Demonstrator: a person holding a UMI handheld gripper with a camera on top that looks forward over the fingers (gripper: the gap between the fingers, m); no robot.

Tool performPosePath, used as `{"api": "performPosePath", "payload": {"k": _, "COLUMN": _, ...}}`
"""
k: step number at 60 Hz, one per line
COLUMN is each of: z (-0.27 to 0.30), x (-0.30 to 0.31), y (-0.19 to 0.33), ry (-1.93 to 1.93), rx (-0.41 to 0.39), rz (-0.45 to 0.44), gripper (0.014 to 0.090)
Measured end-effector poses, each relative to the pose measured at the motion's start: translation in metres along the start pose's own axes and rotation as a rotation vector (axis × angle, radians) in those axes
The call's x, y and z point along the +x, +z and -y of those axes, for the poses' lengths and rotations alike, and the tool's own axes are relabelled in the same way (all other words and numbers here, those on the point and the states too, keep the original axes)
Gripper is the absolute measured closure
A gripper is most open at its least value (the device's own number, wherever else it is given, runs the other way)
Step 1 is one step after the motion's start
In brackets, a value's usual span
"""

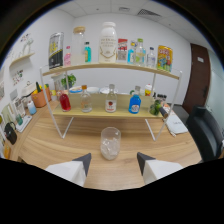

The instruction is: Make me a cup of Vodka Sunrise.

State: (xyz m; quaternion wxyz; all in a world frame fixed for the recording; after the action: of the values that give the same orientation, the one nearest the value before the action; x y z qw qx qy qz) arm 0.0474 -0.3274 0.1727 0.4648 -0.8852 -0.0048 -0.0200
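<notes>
One glass [110, 142] on the tabletop [60, 145] seemingly holds only ice; hand-held gripper [114, 162] released, bottles [111, 100] unpoured on the far shelf [100, 113].

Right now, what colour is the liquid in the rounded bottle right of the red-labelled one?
Blue, seen in the gripper view: the blue bottle.

Wooden table [45, 145], clear glass [110, 142] with ice, white two-tier shelf rack [107, 112] of bottles
</notes>
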Motion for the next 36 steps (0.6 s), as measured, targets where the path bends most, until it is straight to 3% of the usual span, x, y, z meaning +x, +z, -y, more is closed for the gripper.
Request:
{"api": "performPosePath", "payload": {"k": 14, "z": -0.005, "x": -0.001, "y": -0.010, "ry": 0.004, "rx": 0.001, "rz": -0.027, "gripper": 0.0196}}
{"api": "performPosePath", "payload": {"k": 25, "z": -0.022, "x": -0.040, "y": -0.020, "ry": 0.013, "rx": -0.006, "rz": -0.021, "gripper": 0.0201}}
{"api": "performPosePath", "payload": {"k": 36, "z": 0.002, "x": -0.106, "y": -0.009, "ry": 0.037, "rx": 0.082, "rz": 0.050, "gripper": 0.0201}}
